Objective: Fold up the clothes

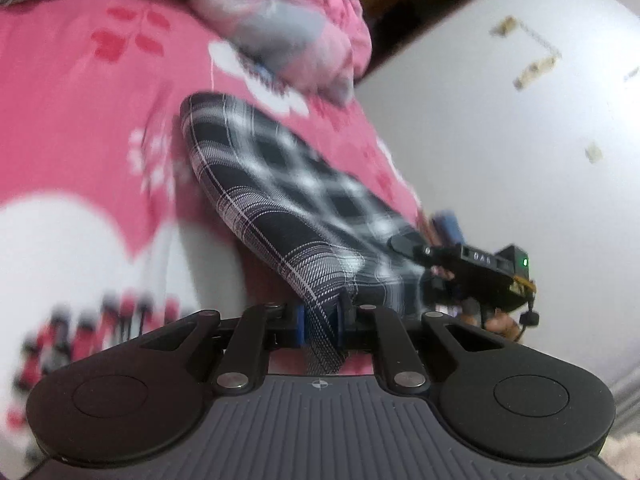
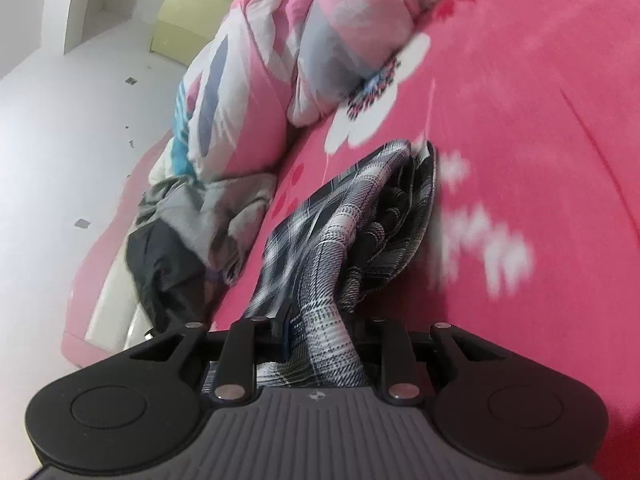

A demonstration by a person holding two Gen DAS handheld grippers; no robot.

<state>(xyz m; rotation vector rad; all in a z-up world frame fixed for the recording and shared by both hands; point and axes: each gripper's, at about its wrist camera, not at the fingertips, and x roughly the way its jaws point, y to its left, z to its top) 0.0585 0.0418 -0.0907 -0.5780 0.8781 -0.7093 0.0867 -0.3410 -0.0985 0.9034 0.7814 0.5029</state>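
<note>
Pink bedsheet [image 1: 80, 140] background. Left gripper [image 1: 322, 322] and right gripper [image 2: 320, 334], both lower centre, clamped on plaid cloth [image 1: 260, 184]. Quilt [image 2: 248, 80] upper left.

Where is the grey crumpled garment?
In the right wrist view, the grey crumpled garment lies left of the plaid cloth, at the pink bed sheet edge below the quilt.

Motion blur smears the sheet's [image 1: 80, 128] flower prints and the far end of the plaid cloth [image 1: 280, 184]. The left gripper's [image 1: 320, 320] pads are mostly buried in its folds. The grey clothes pile [image 2: 208, 216] is soft, its pieces indistinct.
</note>
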